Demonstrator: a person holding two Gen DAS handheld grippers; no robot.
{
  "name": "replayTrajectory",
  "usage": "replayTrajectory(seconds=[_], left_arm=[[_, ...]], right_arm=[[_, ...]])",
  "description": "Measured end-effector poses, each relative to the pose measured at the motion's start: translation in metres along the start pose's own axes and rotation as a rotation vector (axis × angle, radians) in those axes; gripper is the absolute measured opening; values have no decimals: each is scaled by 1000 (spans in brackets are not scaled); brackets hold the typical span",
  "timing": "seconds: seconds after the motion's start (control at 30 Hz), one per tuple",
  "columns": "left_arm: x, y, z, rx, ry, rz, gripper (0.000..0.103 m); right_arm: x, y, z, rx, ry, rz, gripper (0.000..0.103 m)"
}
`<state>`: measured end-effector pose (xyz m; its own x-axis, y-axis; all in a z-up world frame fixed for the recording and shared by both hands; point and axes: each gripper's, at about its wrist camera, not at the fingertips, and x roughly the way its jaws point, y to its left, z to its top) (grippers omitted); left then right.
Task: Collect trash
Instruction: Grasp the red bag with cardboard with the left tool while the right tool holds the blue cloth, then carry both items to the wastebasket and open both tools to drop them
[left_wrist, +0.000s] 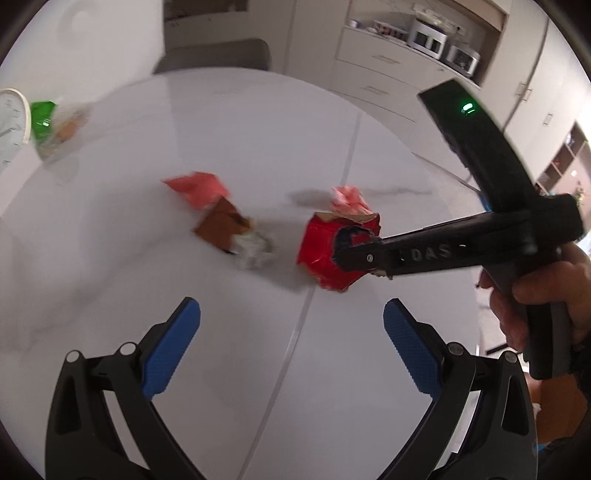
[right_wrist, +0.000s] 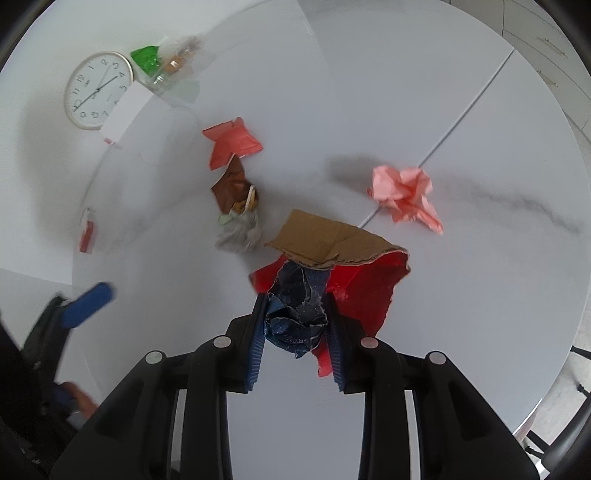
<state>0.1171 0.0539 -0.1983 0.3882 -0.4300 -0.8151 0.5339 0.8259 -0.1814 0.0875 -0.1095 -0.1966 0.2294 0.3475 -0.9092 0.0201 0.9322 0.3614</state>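
My right gripper (right_wrist: 295, 325) is shut on a torn red cardboard scrap (right_wrist: 364, 291) with a crumpled dark blue part pinched between its pads; the same red scrap (left_wrist: 325, 251) shows in the left wrist view, held by the right gripper (left_wrist: 345, 254). My left gripper (left_wrist: 291, 347) stands open above the white table, nothing between its fingers; one blue pad (right_wrist: 86, 304) shows at the left of the right wrist view. Loose trash lies on the table: a crumpled pink paper (right_wrist: 404, 192), a folded red-pink wrapper (right_wrist: 231, 142), a brown wrapper (right_wrist: 232, 186) and a grey wad (right_wrist: 240, 230).
A round wall clock (right_wrist: 98, 90) lies at the table's far left, beside a clear bag with a green piece (right_wrist: 147, 59). A small red item (right_wrist: 88, 236) sits near the left edge. A chair (left_wrist: 218, 55) and kitchen cabinets (left_wrist: 388, 66) stand beyond the table.
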Motion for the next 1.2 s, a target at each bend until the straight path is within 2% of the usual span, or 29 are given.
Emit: replayTrajectory(seconds=[0.2,0.37,0.5,0.63,0.73,1.0,1.1,1.17,1.2], left_arm=[[15,11,10,-55,42,-103,95],[40,11,24,-111,117,-286,95],[67,-7,28,-97,176,-313,95],[81,-30,27,-4,182,-313,95],[96,-48,22,51,220,-285,95],[117,-77,21,128,197,-162,95],[126,-81,24,144,200,-124,79],[130,-86,27,171,176,-75,64],[134,-91,30,181,174,-62,61]], right_arm=[[-18,-6,-28,-2,-22,28,30],[-29,-17,-53,-15,-37,35,30],[-40,-28,-68,2,-58,43,30],[-55,-41,-77,29,-89,36,30],[-67,-55,-84,54,-105,28,30],[-90,-91,-105,129,-129,3,31],[-95,-102,-113,160,-138,-3,31],[-98,-107,-118,180,-148,-3,31],[-99,-108,-120,183,-151,-3,31]])
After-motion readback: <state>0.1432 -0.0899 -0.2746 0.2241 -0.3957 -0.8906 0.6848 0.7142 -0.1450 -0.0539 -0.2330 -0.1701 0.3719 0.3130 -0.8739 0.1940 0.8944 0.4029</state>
